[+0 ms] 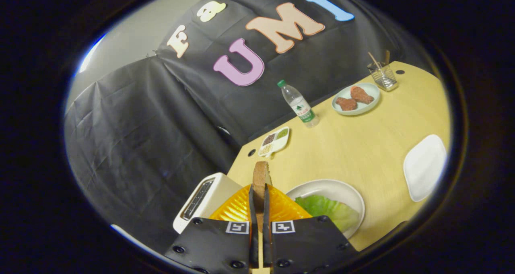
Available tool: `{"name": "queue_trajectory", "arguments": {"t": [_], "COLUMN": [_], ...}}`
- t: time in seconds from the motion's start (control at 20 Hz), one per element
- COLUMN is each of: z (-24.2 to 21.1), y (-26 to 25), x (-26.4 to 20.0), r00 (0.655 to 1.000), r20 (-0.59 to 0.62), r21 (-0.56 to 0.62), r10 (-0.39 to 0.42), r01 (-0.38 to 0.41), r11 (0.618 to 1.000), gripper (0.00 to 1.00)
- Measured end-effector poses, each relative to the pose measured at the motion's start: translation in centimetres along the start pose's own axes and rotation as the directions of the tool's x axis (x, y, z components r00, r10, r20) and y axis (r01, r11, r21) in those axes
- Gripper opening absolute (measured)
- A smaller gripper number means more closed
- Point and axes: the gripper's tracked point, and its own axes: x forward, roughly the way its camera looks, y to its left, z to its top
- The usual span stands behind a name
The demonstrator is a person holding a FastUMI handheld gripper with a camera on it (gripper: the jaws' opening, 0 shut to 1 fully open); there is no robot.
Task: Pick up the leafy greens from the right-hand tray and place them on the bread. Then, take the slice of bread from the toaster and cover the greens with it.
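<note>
wooden table (pixel 362 145): hand-held gripper (pixel 260 209) clamps one bread slice (pixel 260 177), two plates nearby

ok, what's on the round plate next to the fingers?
Leafy greens lie on the round plate. Any bread under them is covered, so I cannot tell. The gripper is shut on the bread slice, held on edge beside the toaster.
</note>
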Motion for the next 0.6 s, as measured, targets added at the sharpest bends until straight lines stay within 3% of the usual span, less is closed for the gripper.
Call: {"name": "queue_trajectory", "arguments": {"t": [0.35, 0.6], "z": [-3.1, -4.2], "y": [-4.7, -7.0], "x": [0.3, -0.7], "r00": [0.992, 0.981], "r20": [-0.085, -0.100], "r21": [0.019, -0.059], "r10": [-0.093, -0.165], "r01": [0.095, 0.160], "r11": [0.995, 0.985], "gripper": [0.07, 0.10]}}
